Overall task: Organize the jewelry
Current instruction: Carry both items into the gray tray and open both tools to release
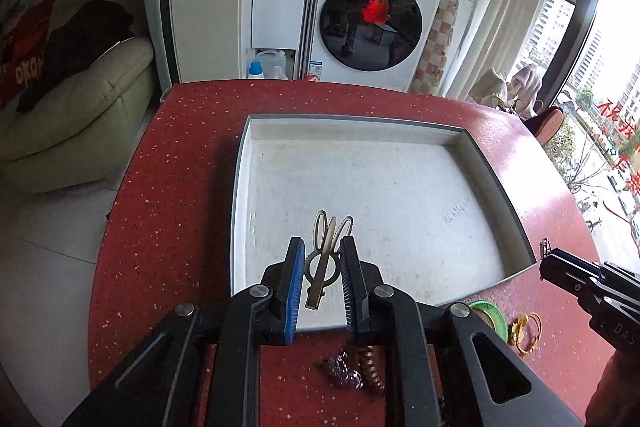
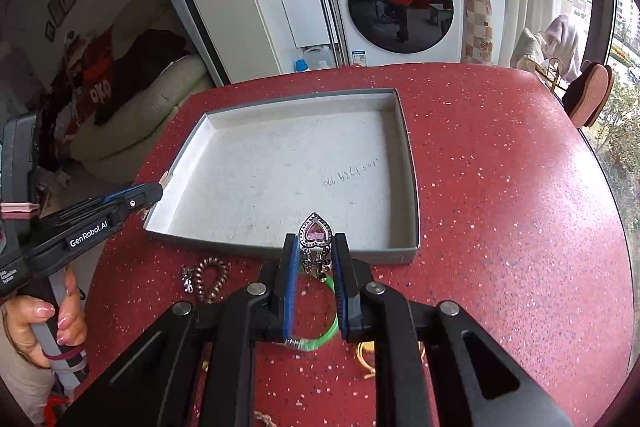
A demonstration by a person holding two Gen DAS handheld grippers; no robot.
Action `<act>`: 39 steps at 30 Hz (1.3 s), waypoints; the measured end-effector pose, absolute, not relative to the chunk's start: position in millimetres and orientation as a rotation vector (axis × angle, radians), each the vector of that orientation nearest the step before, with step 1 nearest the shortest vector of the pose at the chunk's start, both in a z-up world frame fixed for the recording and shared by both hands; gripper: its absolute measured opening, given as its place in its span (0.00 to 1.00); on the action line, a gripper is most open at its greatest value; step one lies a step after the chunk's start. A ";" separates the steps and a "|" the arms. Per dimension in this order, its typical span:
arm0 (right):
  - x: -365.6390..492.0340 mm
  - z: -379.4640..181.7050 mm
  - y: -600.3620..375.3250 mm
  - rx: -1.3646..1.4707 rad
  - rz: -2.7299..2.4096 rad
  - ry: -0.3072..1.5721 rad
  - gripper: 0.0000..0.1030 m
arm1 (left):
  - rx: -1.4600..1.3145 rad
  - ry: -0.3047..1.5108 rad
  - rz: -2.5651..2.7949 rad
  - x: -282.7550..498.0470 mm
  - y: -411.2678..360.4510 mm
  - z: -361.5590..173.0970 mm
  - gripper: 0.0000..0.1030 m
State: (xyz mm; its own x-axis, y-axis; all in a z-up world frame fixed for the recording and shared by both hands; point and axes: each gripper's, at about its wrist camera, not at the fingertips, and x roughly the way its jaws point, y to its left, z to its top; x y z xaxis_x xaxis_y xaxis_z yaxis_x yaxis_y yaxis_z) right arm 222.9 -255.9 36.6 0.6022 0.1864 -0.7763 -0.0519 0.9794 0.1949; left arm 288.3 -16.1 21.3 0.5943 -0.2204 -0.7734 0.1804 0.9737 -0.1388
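Both claws are loaded and the tray [image 2: 408, 163] is the landmark. Left gripper [image 1: 320, 263] is clenched on a hair clip [image 1: 325, 259] — long axis running fwd along the fingers, tip hanging over the tray's near-left floor, so it looks closest to a drop. Right gripper [image 2: 316, 247] is clamped on a heart ring [image 2: 316, 233], at the tray's near wall. Bangle [image 2: 320, 339], chain [image 2: 208, 279] and gold piece [image 1: 524, 333] lie on the table [image 2: 500, 187], near side of tray.
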 end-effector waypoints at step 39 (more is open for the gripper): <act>241.3 27.8 -269.1 0.285 0.077 0.860 0.73 | 0.069 0.889 -0.176 298.9 -45.6 -0.7 0.36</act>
